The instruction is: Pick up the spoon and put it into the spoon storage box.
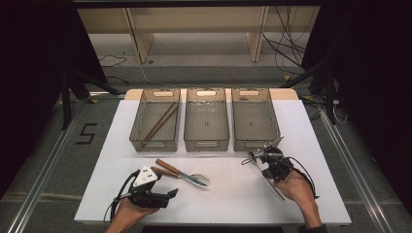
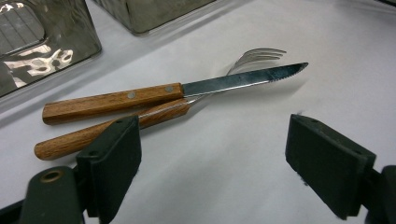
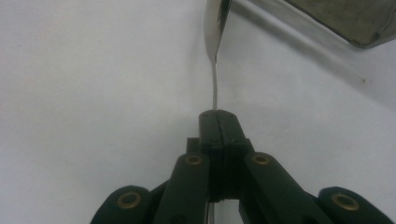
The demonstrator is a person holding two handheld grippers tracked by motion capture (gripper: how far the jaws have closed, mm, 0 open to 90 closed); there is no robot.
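The right gripper (image 3: 218, 114) was clamped on the thin handle of a metal spoon (image 3: 216, 28), its bowl raised just before the right-hand bin (image 1: 254, 119), near the white table's (image 1: 233, 194) right edge. The left gripper (image 2: 212, 158) stood with jaws apart, bare tabletop between them, beside the wooden-handled knife (image 2: 163, 93) and fork (image 2: 140, 119).

Three clear bins (image 1: 206, 119) in a row at twelve o'clock; two chopsticks (image 1: 160, 122), it seems, in the left one; one knife (image 2: 154, 95), one fork (image 2: 140, 119), one spoon (image 3: 215, 28); two hand-held grippers
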